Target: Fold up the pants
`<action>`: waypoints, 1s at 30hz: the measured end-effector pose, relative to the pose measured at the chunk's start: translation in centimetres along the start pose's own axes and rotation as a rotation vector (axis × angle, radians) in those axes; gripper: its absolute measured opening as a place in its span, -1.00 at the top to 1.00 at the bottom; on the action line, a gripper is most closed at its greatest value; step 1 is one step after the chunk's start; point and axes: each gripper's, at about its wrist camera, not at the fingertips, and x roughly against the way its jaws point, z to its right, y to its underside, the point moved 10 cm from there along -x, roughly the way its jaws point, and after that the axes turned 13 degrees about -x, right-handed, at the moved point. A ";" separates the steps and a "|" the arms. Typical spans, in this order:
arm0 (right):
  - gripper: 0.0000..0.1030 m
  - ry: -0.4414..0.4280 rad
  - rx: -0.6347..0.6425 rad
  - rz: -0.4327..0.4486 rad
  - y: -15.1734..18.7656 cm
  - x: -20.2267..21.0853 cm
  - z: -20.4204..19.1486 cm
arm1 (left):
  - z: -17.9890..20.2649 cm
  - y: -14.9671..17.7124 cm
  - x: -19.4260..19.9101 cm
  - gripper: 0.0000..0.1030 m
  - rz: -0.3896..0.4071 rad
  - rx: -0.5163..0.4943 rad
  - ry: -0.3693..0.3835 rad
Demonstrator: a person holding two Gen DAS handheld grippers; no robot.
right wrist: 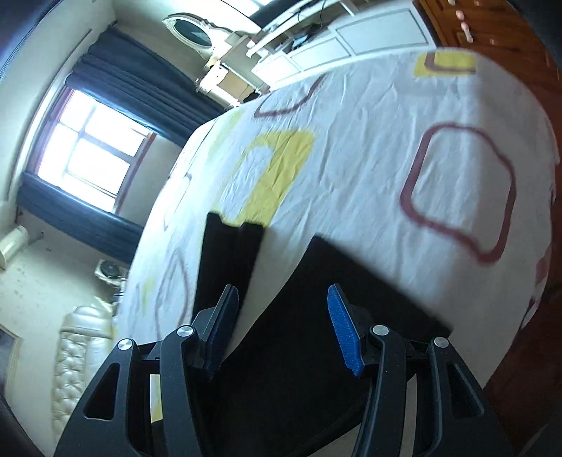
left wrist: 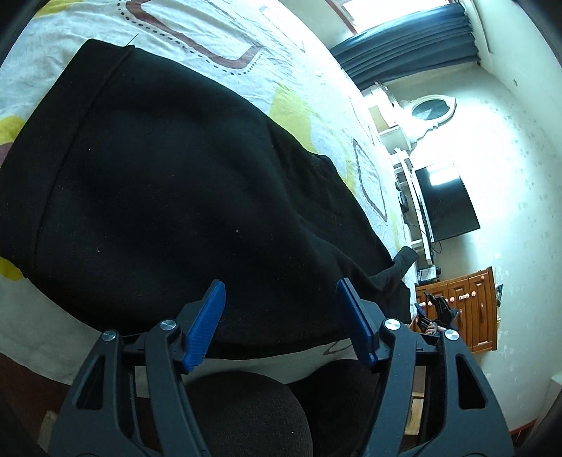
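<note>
Black pants (left wrist: 168, 182) flat on the bed (left wrist: 217, 31), on a white sheet with yellow and brown shapes; left gripper (left wrist: 281, 298) above the near edge of the dark cloth, jaws apart, blue pads (left wrist: 207, 327) bare, nothing held; right gripper (right wrist: 281, 309) also part open, nothing pinched, dark cloth under it and a narrow black strip (right wrist: 228, 253) lying further out on the sheet; hard to say if that strip is a leg end or a folded part, as the right view is smeared. Could go wrong: only the top layer pinched, so the fold comes up lopsided, because the cloth is thick and lies in more than one layer; a corner near the bed's edge (left wrist: 400, 267) could slide off and drag the rest, since it already hangs a little over the side; one gripper closing before the other could twist the cloth; black on black hides the seams, so a grab could miss the hem. Pointing: in the left view, long way of the pants from lower right to upper left, with a straight banded edge (left wrist: 105, 49) at the far upper left; waist or hem, cannot tell; wide part in the middle, flat and smooth, no big lumps.
</note>
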 end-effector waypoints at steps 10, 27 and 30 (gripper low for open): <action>0.77 0.263 0.464 -0.182 -1.8 -4.8 2.0 | 0.9 -0.6 -0.8 -0.55 0.001 0.050 -0.042; -0.24 -0.125 0.071 -0.155 -3.6 -7.4 -7.0 | 1.1 -0.7 -1.3 -0.70 0.011 0.062 -0.023; -0.24 -0.116 0.033 -0.192 -2.5 -11.1 -7.9 | 1.6 -0.7 -1.1 -0.70 0.006 0.040 -0.041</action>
